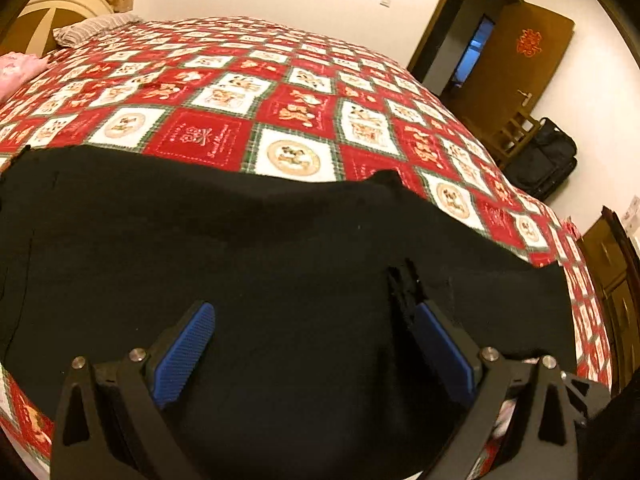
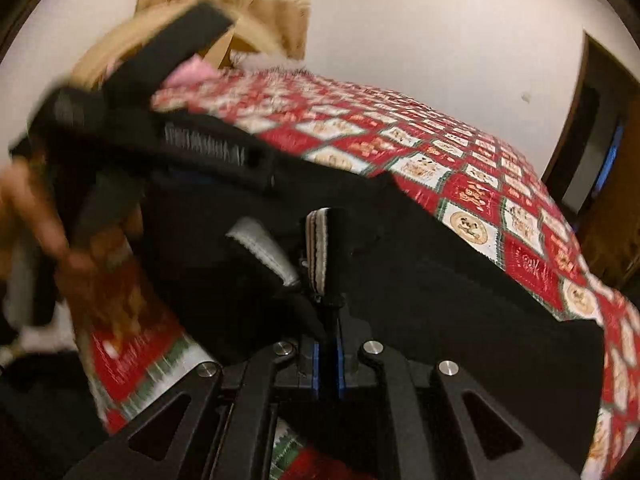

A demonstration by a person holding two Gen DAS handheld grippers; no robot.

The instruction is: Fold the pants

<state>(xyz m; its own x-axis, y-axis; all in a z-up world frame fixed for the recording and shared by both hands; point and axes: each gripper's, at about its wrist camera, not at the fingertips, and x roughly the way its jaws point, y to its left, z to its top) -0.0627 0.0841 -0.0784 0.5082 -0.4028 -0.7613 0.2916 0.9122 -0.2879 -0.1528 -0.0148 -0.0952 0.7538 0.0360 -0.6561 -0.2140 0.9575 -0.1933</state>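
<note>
Black pants (image 1: 260, 248) lie spread across the near part of a bed. My left gripper (image 1: 308, 312) is open just above them, its blue pads (image 1: 184, 356) wide apart with cloth below. In the right wrist view my right gripper (image 2: 328, 320) is shut on the pants (image 2: 440, 280) at their waistband (image 2: 318, 248), whose striped inner lining stands up between the pads. The left gripper (image 2: 120, 120) shows blurred at the upper left of that view, held by a hand.
The bed has a red and white patterned cover (image 1: 288, 108). Pillows (image 1: 92, 28) lie at the headboard. A brown door (image 1: 516, 64) and a black bag (image 1: 544, 160) stand to the right of the bed.
</note>
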